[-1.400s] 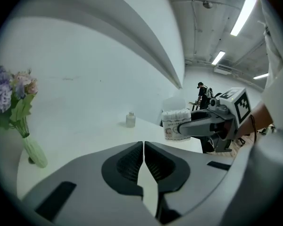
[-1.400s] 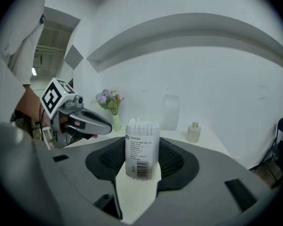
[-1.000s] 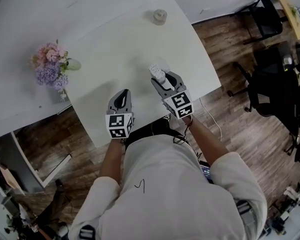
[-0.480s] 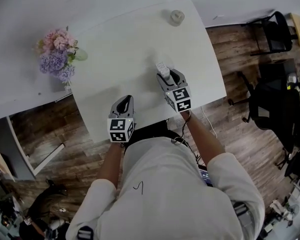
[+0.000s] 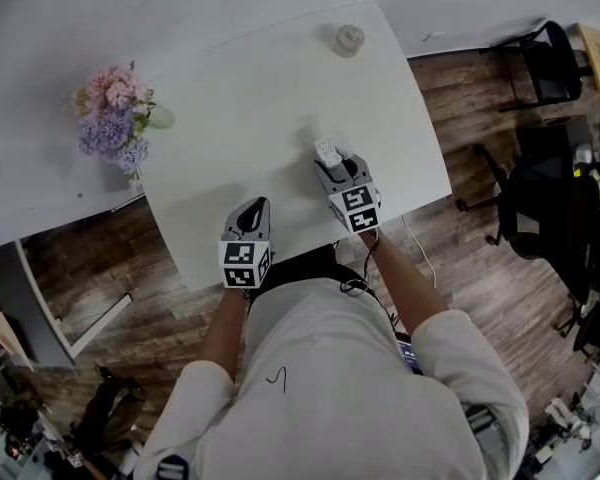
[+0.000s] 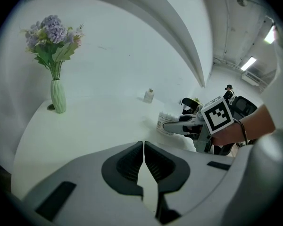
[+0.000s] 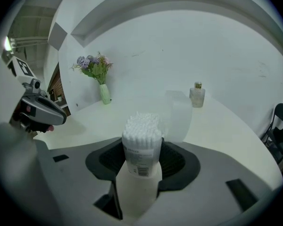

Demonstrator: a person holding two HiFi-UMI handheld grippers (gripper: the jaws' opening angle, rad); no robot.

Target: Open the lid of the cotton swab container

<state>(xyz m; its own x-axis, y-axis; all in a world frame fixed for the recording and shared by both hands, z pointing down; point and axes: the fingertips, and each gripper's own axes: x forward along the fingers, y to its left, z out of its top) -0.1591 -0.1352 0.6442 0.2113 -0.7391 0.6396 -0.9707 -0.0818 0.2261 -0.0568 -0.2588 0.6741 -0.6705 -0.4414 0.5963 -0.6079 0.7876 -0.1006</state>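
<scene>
A small clear cotton swab container [image 7: 140,145] packed with white swabs stands upright between the pads of my right gripper [image 7: 141,160], which is shut on its body. Its translucent lid [image 7: 181,117] is flipped open and hangs at the container's right side. In the head view the container [image 5: 326,152] sits at the tip of the right gripper [image 5: 332,162], just above the white table [image 5: 250,88] near its front edge. My left gripper [image 5: 252,210] is shut and empty, to the left and apart from the container [image 6: 166,123]. Its jaws meet with nothing between them [image 6: 143,147].
A pale green vase of pink and purple flowers [image 5: 112,128] stands at the table's far left. A small glass bottle [image 5: 349,38] sits at the far right corner. Black office chairs [image 5: 540,38] stand on the wooden floor to the right.
Both grippers have sunk toward the table, the left drawing back to the near edge. The right keeps its hold on the container.
</scene>
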